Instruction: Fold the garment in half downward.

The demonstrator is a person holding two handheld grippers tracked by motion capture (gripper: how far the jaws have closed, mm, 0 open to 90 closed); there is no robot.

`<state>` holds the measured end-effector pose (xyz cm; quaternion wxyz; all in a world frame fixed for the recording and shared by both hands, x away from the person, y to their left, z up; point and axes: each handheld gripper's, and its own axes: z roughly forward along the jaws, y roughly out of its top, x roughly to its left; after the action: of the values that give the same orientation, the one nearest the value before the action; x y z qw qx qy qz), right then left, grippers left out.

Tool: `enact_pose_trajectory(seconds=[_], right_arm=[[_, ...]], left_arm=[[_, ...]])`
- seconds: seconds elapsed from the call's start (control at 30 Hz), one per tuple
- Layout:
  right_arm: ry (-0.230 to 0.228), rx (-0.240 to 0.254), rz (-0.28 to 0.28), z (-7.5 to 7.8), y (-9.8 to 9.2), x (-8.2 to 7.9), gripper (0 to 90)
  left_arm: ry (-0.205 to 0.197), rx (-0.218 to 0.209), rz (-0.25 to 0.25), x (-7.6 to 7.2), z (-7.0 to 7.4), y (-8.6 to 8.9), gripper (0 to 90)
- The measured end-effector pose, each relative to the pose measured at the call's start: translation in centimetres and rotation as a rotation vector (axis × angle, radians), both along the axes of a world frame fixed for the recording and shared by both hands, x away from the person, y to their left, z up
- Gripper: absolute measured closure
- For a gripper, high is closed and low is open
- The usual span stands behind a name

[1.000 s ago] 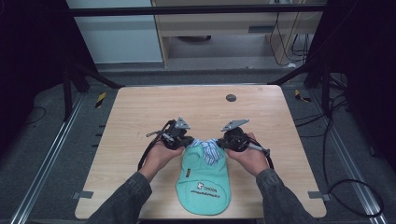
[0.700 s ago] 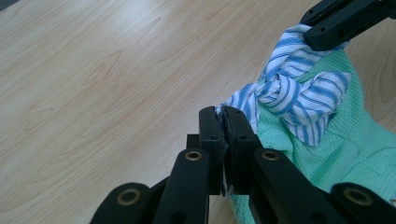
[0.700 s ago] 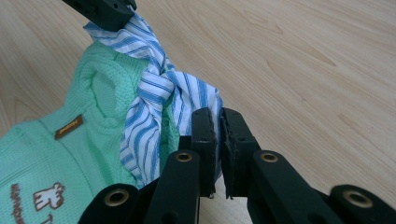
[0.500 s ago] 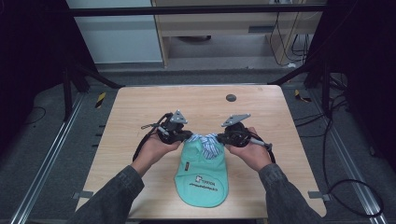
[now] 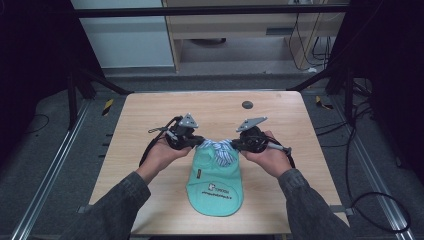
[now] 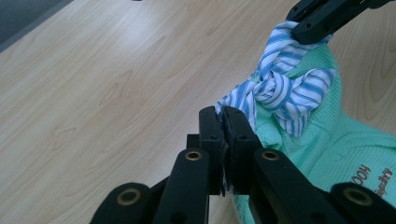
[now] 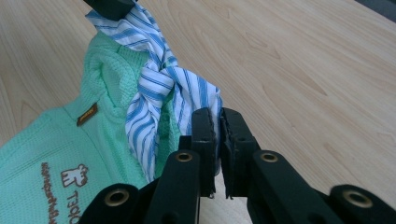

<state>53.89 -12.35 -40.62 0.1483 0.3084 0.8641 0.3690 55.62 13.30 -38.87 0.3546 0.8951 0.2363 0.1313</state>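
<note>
Green bib (image 5: 215, 187) lies flat on the wood counter (image 5: 130, 115), near the front edge, between both hands. At its top is a blue/white striped tie (image 5: 221, 150), knotted in the middle. Left tongs (image 5: 196, 142) are clenched on the left end of the tie; right tongs (image 5: 234, 145) are clenched on the right end, approx. opposite. Small dark disc (image 5: 247, 104) sits further back on the counter, well apart.

A light wooden table (image 5: 150, 120) carries a mint-green garment (image 5: 215, 187) and a small dark disc (image 5: 247, 104).
</note>
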Motion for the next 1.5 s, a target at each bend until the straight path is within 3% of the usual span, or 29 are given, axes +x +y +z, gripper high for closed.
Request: enact_pose_trajectory(seconds=[0.13,0.53,0.8,1.5], right_arm=[[-0.016,0.002,0.003,0.7,0.0,0.0,84.7],[-0.055,-0.001,0.009,1.9,0.3,-0.4,84.8],[-0.08,-0.009,0.007,2.5,0.1,-0.7,84.8],[-0.127,-0.058,0.03,3.7,1.8,-0.8,84.8]], left_arm=[[0.002,-0.029,0.021,0.1,0.2,0.1,86.9],[-0.021,-0.034,0.041,0.2,0.8,0.1,86.9],[-0.041,-0.016,0.024,0.2,1.6,-0.1,87.0],[-0.059,-0.06,0.067,0.2,2.2,1.4,86.8]])
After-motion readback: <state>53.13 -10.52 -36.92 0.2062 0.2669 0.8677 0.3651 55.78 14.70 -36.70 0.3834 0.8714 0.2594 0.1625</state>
